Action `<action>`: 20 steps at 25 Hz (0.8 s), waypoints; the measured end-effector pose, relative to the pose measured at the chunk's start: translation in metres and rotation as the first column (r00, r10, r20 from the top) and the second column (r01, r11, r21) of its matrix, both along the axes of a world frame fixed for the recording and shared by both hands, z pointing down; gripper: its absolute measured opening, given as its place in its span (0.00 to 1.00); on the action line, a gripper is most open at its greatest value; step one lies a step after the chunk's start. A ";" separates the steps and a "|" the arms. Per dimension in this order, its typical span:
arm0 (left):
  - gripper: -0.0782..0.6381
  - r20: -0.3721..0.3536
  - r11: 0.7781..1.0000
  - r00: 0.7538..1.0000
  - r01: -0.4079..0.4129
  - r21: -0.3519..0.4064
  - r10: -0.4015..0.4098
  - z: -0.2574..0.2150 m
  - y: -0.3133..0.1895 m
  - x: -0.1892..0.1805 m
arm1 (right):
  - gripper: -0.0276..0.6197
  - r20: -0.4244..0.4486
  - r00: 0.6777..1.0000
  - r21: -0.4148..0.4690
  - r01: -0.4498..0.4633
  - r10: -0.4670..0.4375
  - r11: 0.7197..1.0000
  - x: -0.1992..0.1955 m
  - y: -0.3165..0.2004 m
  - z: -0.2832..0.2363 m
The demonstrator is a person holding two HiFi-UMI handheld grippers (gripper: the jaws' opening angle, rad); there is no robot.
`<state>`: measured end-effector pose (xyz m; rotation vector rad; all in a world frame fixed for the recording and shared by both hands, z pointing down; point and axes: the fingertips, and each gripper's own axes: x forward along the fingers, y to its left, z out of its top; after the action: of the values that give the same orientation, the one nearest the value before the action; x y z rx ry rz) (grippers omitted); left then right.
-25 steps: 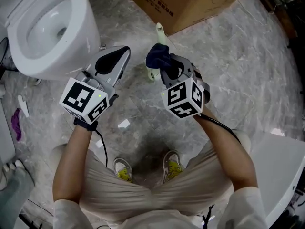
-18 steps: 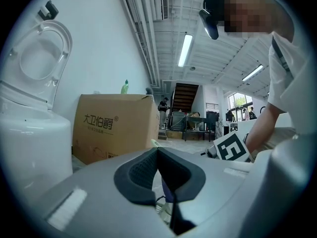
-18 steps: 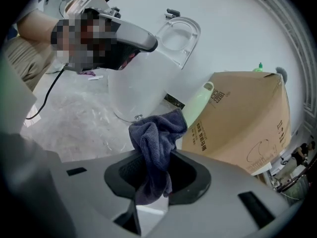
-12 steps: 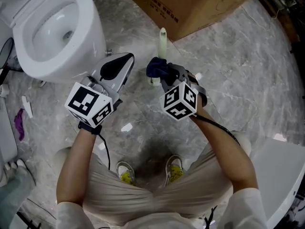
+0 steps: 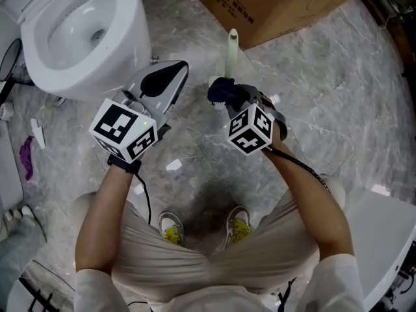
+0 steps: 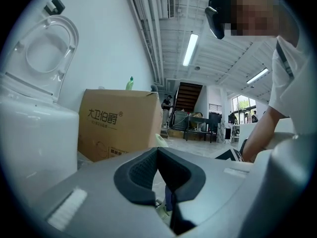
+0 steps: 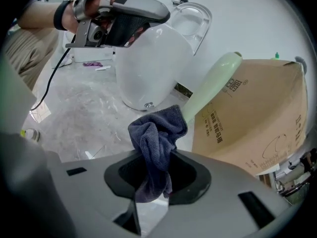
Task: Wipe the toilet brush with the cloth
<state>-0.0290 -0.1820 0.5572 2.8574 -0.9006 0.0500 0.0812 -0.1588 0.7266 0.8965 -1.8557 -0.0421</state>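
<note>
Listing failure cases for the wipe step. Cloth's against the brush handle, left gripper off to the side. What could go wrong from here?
1. The left gripper is shut and apart from the toilet brush, so nothing visibly steadies it; a push from the cloth may tip it toward the cardboard box.
2. The right gripper pinches only a bunched part of the cloth between its fingers; dragging could pull it loose.
</note>
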 end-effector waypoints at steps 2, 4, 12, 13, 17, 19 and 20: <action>0.11 0.014 1.000 1.000 0.011 -0.014 -0.011 0.008 -0.004 -0.001 | 0.22 -0.007 1.000 -0.012 0.003 -0.003 1.000 0.000 0.001 0.004; 0.11 0.035 1.000 0.999 0.014 -0.018 -0.014 0.013 -0.005 -0.001 | 0.22 -0.013 1.000 -0.030 0.007 -0.007 1.000 0.001 0.004 0.009; 0.11 0.099 0.997 0.995 -0.019 -0.071 0.026 0.059 0.008 -0.009 | 0.22 0.319 0.935 -0.080 -0.138 0.156 0.987 0.002 0.014 -0.008; 0.11 0.097 0.996 0.995 -0.012 -0.090 0.020 0.067 0.008 -0.011 | 0.22 0.362 0.912 -0.073 -0.178 0.192 0.981 0.006 0.014 -0.011; 0.11 0.132 0.996 0.991 0.005 -0.088 0.007 0.084 0.004 -0.010 | 0.22 0.614 0.716 -0.151 -0.306 0.332 0.940 0.014 0.006 -0.025; 0.11 0.144 0.994 0.990 0.013 -0.106 0.002 0.097 0.008 -0.011 | 0.22 0.687 0.627 -0.175 -0.348 0.368 0.921 0.018 0.006 -0.031; 0.11 0.124 0.990 0.992 0.026 -0.139 -0.009 0.103 0.008 -0.012 | 0.22 0.695 0.626 -0.150 -0.353 0.353 0.923 0.018 0.008 -0.035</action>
<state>-0.0406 -0.1740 0.6598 2.7401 -0.9059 0.2797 0.0995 -0.1506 0.6913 1.4047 -2.3346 0.6491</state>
